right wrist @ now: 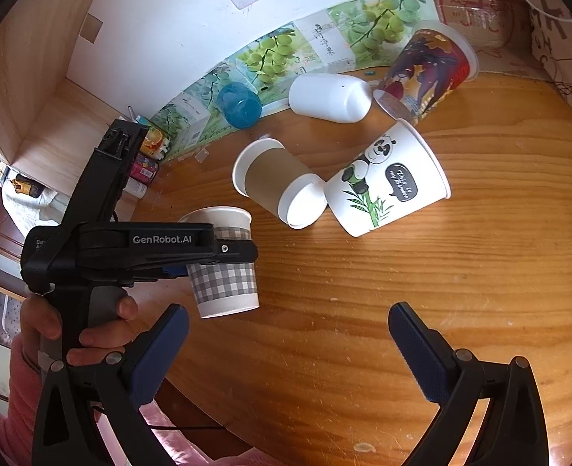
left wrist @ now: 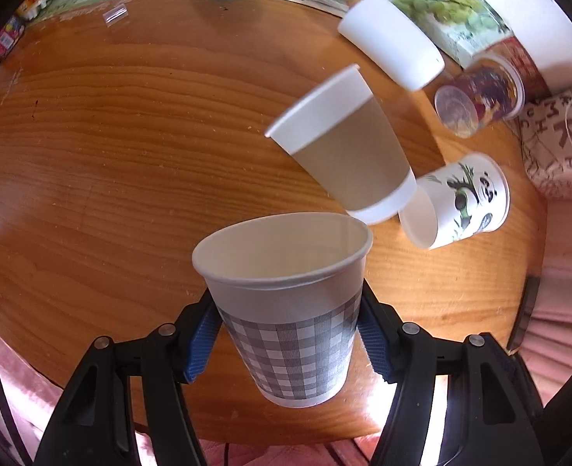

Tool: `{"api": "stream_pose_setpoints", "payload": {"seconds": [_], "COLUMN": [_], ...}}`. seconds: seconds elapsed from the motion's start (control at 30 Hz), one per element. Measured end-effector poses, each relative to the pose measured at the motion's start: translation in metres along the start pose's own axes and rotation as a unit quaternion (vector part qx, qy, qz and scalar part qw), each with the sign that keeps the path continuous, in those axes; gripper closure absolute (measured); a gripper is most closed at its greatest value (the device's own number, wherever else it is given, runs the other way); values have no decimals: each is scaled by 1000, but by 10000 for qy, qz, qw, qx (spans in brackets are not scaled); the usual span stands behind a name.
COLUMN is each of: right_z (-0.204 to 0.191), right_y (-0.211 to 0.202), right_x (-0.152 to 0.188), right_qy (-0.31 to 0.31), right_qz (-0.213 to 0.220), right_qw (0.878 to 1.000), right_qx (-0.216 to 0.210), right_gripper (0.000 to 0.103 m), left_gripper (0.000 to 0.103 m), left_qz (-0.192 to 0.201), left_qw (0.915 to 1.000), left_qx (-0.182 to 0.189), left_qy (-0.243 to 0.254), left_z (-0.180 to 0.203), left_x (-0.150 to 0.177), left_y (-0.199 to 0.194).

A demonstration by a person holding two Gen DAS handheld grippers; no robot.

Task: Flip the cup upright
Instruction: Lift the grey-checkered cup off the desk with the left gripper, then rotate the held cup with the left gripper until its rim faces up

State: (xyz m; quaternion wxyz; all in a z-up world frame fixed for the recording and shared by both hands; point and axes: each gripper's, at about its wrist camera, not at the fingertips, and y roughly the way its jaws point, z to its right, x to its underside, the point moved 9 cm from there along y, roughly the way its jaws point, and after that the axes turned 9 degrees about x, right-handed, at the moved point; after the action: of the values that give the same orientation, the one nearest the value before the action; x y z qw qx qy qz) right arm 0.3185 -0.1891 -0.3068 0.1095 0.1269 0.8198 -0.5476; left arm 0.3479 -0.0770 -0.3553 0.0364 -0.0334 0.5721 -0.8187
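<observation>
A grey checked paper cup [left wrist: 286,303] sits mouth up between the fingers of the left gripper [left wrist: 288,334], which are closed on its sides just below the white band, holding it above the wooden table [left wrist: 111,155]. It looks empty, so it is probably very light, thin-walled and easy to crush; the mid-wall hold suits it if the squeeze is gentle. The right gripper [right wrist: 288,345] is spread wide, holding and touching nothing. Beyond its fingers, more cups lie tipped over, among them a brown-sleeved cup [right wrist: 274,180] and a panda cup [right wrist: 387,178]
</observation>
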Motion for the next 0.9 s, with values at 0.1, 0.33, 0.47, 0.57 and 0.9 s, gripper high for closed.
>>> {"api": "stream_pose_setpoints", "payload": {"seconds": [0.1, 0.33, 0.47, 0.57, 0.9], "right_z": [7, 19, 24, 27, 37], "right_y": [-3, -8, -10, -11, -7], "right_x": [8, 26, 36, 41, 53], "right_qy": [63, 180, 259, 277, 365], "right_qz": [2, -83, -133, -165, -374], "right_qw": [10000, 9998, 9996, 9995, 9986], "right_qx": [55, 72, 38, 55, 39], "right_gripper": [0, 0, 0, 0, 0], "left_gripper": [35, 35, 35, 35, 34], "left_qz": [-93, -339, -553, -681, -811], "left_qw": [9998, 9977, 9968, 9959, 9950], "left_qx": [-107, -254, -268, -265, -222], "left_qy": [166, 521, 512, 528, 534], "left_z": [8, 31, 40, 43, 36], "left_x": [5, 24, 38, 48, 57], "left_y": [0, 9, 22, 31, 35]}}
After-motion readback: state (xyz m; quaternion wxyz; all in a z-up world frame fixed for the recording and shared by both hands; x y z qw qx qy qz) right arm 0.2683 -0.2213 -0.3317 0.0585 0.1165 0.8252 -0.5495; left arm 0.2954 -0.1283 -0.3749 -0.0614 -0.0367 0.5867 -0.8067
